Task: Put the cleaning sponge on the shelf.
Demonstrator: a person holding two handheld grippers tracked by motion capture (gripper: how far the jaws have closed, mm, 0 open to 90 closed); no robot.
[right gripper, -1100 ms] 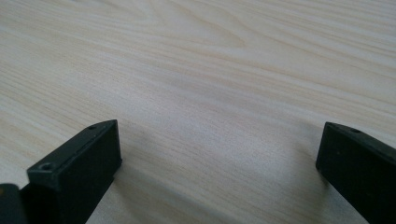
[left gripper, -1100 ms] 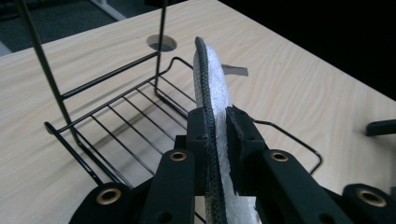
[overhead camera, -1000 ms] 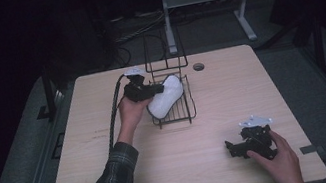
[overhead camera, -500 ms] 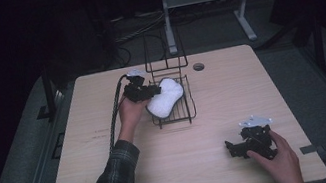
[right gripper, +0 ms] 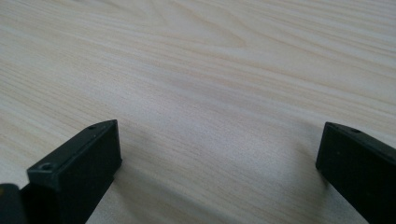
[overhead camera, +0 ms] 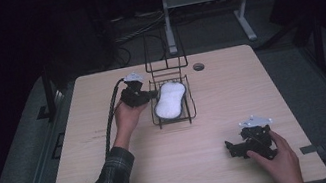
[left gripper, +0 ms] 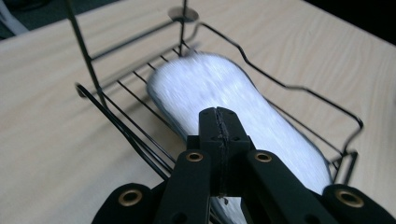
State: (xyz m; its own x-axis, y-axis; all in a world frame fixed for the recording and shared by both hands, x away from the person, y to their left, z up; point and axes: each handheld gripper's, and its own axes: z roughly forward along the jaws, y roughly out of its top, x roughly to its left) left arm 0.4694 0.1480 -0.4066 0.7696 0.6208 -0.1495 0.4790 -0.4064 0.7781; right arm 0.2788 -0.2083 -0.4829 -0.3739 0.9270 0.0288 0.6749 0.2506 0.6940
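My left gripper (left gripper: 219, 140), jaws pressed together, sits beside the black wire basket (overhead camera: 189, 101) holding the white peanut-shaped sponge (overhead camera: 169, 100). My right gripper (overhead camera: 242, 147) rests wide. I think pulling away comes next.

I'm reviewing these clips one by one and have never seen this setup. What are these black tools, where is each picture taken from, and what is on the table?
A person holds a black two-jaw hand gripper in each hand at a light wooden table. The high view looks down from above. The other two views come from cameras riding on each gripper. The left gripper is at the black wire basket, its jaws closed together over a white oblong sponge-like pad lying inside; a grip on it cannot be confirmed. The right gripper rests near the table's front edge, jaws open, holding nothing.
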